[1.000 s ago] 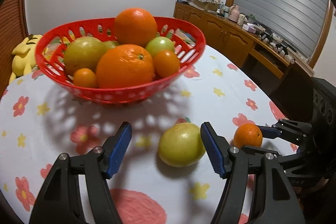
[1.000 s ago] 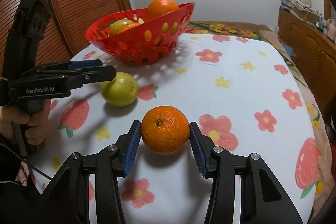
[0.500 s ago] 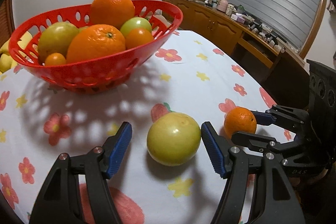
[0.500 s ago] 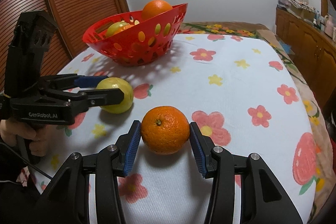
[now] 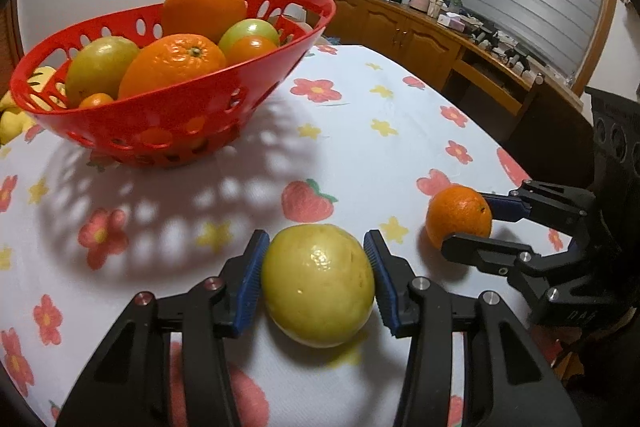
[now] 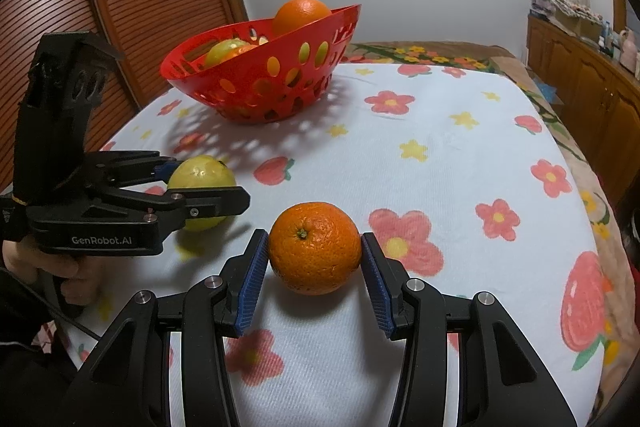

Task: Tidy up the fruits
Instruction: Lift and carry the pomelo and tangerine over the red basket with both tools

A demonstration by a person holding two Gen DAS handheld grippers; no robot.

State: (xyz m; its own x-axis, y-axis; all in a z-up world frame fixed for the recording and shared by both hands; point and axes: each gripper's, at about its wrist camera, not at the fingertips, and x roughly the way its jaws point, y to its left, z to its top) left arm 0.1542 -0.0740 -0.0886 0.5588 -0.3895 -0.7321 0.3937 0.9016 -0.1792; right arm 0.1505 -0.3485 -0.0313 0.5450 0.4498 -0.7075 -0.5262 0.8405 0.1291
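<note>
the left gripper [image 5: 316,281] has just been closing its fingers, and both blue pads now press the sides of the yellow-green fruit [image 5: 318,285], which rests on the worktop [image 5: 360,147] in front of the red basket [image 5: 168,131]. the fruit is slightly oval; in the left wrist view its long axis runs roughly across the frame, from pad to pad, tilted a little down to the right. its stem end cannot be told.

the right gripper [image 6: 315,265] has its fingers closed against the orange [image 6: 315,247], one pad touching each side. the orange sits on the worktop, near the yellow-green fruit and to its right. it is nearly round, with no clear long axis; its green stem scar faces up and toward the camera, slightly left of centre.

view differences:
- the left wrist view looks into the basket: two large oranges, two green-yellow fruits and two small orange fruits. it also shows a wooden sideboard [image 5: 440,39] carrying small items, and a grey shutter behind it.
- the right wrist view shows the basket mostly from outside, with only the top orange and part of the other fruit visible. it alone shows the orange's stem scar, the hand [image 6: 60,267] holding the left gripper's handle, and a slatted wooden door [image 6: 140,7].
</note>
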